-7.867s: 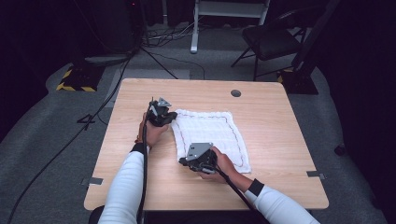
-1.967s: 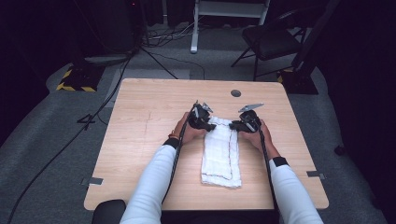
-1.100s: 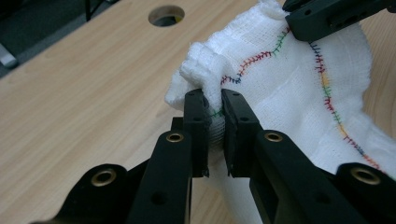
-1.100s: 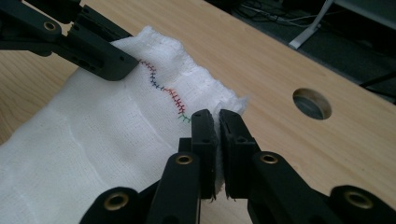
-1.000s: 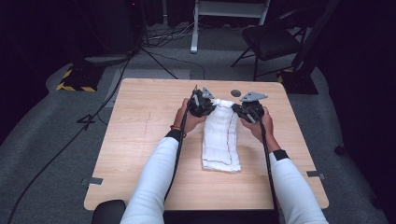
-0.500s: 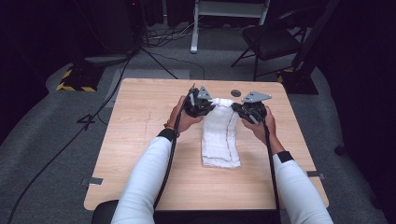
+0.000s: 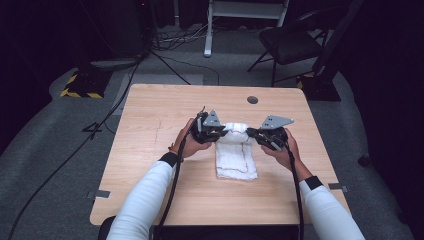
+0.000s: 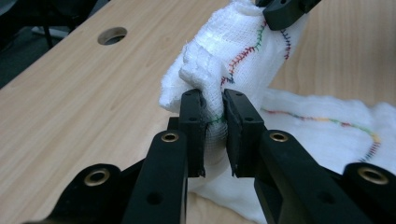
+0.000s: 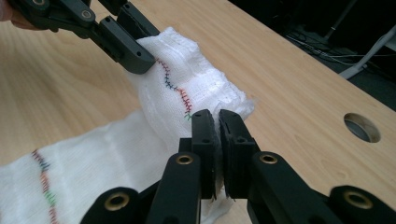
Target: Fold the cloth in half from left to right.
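The left gripper (image 8: 215, 128) pinches one corner of the white cloth (image 7: 235, 150), jaws nearly closed on the fabric; the right gripper (image 9: 217, 140) clamps the other corner just as tightly. Between them the cloth's far end is lifted near frame centre, the rest lying flat on the wooden table (image 7: 150, 115) toward the lower edge.

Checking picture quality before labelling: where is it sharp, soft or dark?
High view: table evenly lit, surroundings nearly black. Left gripper view: cloth crisp at the jaws, near jaw bases soft. Right gripper view: stitching sharp by the jaws, cloth blurred at lower left.
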The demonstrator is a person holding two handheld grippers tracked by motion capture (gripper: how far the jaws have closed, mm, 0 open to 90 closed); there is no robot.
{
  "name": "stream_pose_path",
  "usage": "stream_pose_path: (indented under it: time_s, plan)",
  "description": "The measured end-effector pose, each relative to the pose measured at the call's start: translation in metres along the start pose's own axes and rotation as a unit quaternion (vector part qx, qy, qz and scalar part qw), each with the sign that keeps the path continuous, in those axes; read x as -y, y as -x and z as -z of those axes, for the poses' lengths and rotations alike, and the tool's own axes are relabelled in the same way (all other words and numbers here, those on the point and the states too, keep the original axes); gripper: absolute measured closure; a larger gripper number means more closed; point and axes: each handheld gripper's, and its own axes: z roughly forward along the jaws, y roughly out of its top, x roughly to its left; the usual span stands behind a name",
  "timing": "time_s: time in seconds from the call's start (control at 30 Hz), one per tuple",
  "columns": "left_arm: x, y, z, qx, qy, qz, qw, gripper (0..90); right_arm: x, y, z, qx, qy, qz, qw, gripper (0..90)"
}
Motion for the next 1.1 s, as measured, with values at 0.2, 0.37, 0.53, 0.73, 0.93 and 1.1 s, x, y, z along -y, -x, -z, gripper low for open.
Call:
stream_pose_path:
  time_s: [0.2,0.37,0.53,0.73,0.93,1.1]
  plan:
    - [0.01,0.013,0.005,0.022,-0.001,-0.009,0.9997,76.5,0.014,-0.013,0.005,-0.029,-0.012,0.01,0.9995,85.7]
    - [0.015,0.025,0.008,0.042,-0.004,-0.019,0.9989,75.9,0.023,-0.02,0.01,-0.048,-0.016,0.012,0.9986,85.5]
    - [0.02,0.037,0.01,0.058,-0.016,-0.029,0.9978,76.2,0.036,-0.028,0.018,-0.067,-0.027,0.012,0.9973,85.3]
    - [0.029,0.054,0.01,0.069,-0.048,-0.044,0.9954,81.6,0.047,-0.04,0.021,-0.086,-0.041,0.024,0.9952,85.0]
    - [0.039,0.062,0.013,0.072,-0.067,-0.029,0.9947,85.2,0.054,-0.049,0.024,-0.088,-0.053,0.029,0.9943,84.2]
    - [0.042,0.069,0.011,0.075,-0.075,-0.029,0.994,89.1,0.059,-0.054,0.025,-0.091,-0.063,0.033,0.9934,82.7]
